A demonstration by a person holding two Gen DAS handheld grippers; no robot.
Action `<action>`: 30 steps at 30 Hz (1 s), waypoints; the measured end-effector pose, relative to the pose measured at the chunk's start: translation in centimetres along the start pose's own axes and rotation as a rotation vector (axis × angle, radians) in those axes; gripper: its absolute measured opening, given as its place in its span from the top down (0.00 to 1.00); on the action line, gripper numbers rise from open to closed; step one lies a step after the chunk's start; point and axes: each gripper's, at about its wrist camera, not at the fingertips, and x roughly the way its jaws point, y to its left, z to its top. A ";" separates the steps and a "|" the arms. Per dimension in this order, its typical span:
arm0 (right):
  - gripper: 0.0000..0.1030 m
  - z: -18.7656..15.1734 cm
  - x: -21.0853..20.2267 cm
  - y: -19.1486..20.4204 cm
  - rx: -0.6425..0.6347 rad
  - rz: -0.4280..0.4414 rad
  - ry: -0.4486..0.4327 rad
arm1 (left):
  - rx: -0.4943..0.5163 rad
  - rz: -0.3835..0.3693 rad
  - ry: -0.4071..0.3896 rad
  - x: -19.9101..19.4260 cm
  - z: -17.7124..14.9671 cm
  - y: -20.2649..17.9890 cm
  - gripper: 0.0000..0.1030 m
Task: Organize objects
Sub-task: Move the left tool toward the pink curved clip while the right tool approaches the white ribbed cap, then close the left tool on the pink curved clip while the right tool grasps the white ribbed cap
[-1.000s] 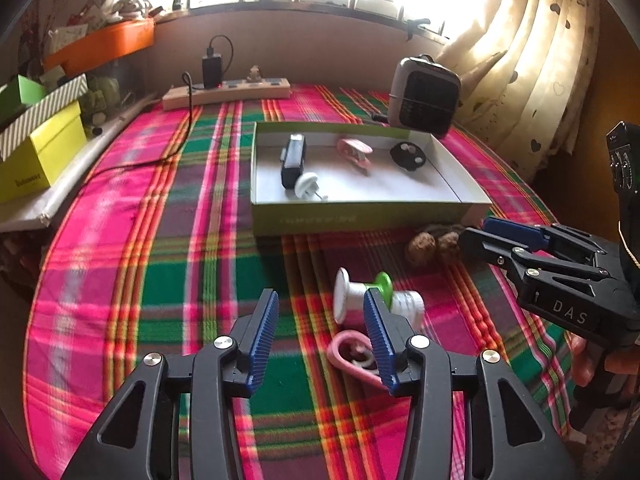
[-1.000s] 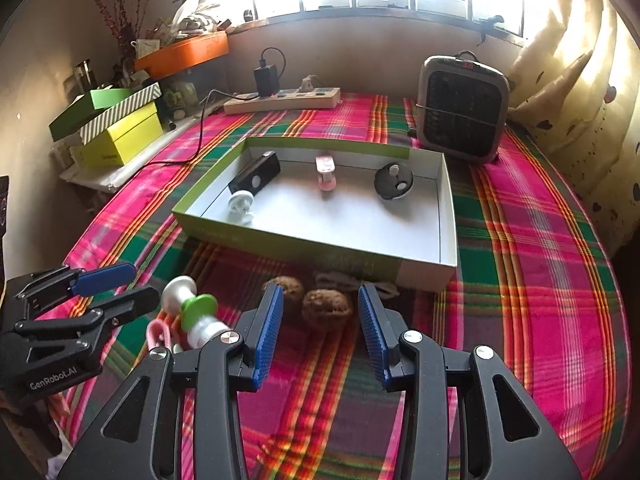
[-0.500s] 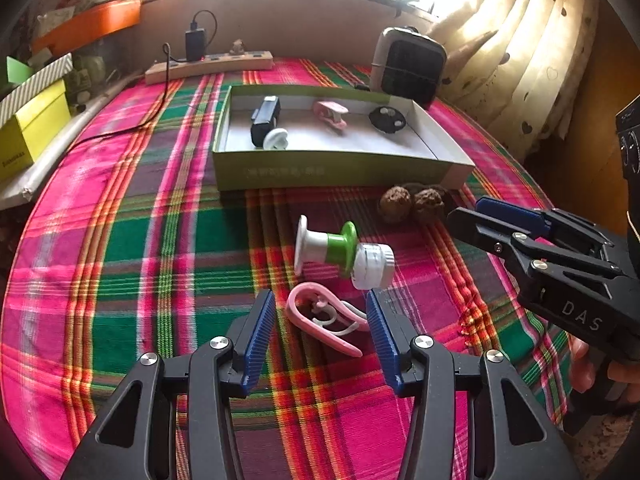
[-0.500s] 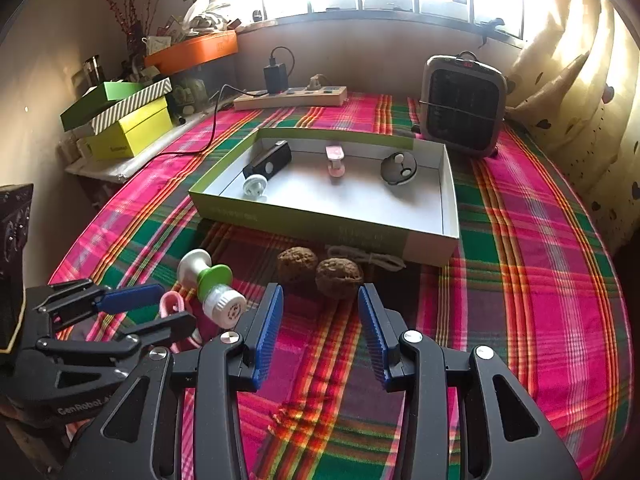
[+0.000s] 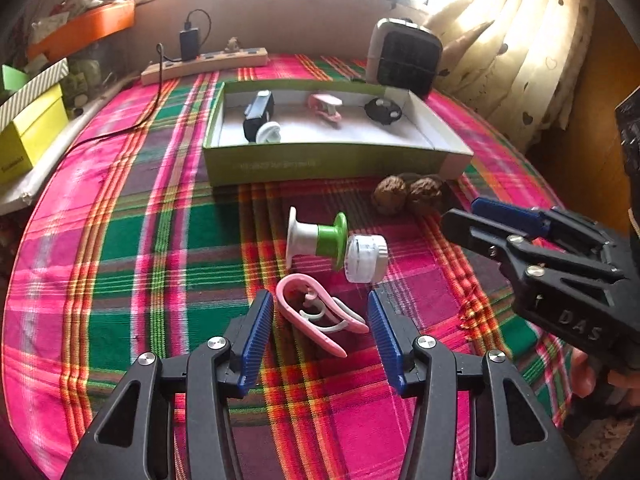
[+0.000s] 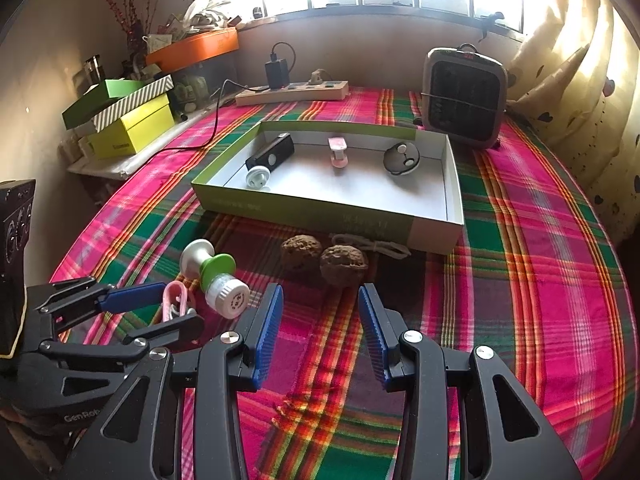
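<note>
Pink clip (image 5: 316, 314) lying on the plaid cloth (image 5: 120, 240), between the opening, non-touching jaws of the left gripper (image 5: 320, 328); right gripper (image 6: 320, 320) beside it, fingers apart, empty.

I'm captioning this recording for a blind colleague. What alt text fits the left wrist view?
The left hand-held gripper, jaws opening, straddles a pink clip lying on a plaid tablecloth. Just beyond lie a white-and-green spool, two walnuts and a shallow green box holding four small items. The right hand-held gripper reaches in from the right.
</note>
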 end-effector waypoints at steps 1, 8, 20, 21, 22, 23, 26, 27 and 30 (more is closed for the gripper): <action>0.60 0.0 0.0 0.0 0.001 0.002 0.001 | 0.015 0.015 -0.007 0.1 -0.1 -0.3 0.53; 0.60 -0.1 0.2 0.0 -0.002 0.010 0.010 | 0.002 0.038 0.002 0.0 0.1 0.4 0.53; 0.60 -0.3 0.9 1.7 -0.029 0.057 0.028 | -0.002 0.080 -0.009 0.0 0.1 2.0 0.53; 0.60 -0.3 0.9 1.8 -0.029 0.060 0.027 | -0.003 0.080 -0.010 0.0 0.1 2.1 0.53; 0.60 -0.3 0.9 2.0 -0.029 0.069 0.027 | -0.006 0.081 -0.012 -0.1 0.2 2.4 0.53; 0.60 -0.3 1.0 2.1 -0.031 0.079 0.029 | -0.007 0.082 -0.013 0.0 0.2 2.5 0.53; 0.60 -0.4 1.4 2.9 -0.049 0.102 0.036 | -0.005 0.091 -0.017 -0.1 0.2 2.9 0.53; 0.60 -0.4 1.5 3.1 -0.053 0.109 0.037 | -0.004 0.096 -0.018 0.0 0.2 3.0 0.53; 0.60 -0.4 1.9 3.8 -0.063 0.130 0.047 | -0.001 0.098 -0.021 0.0 0.3 3.2 0.53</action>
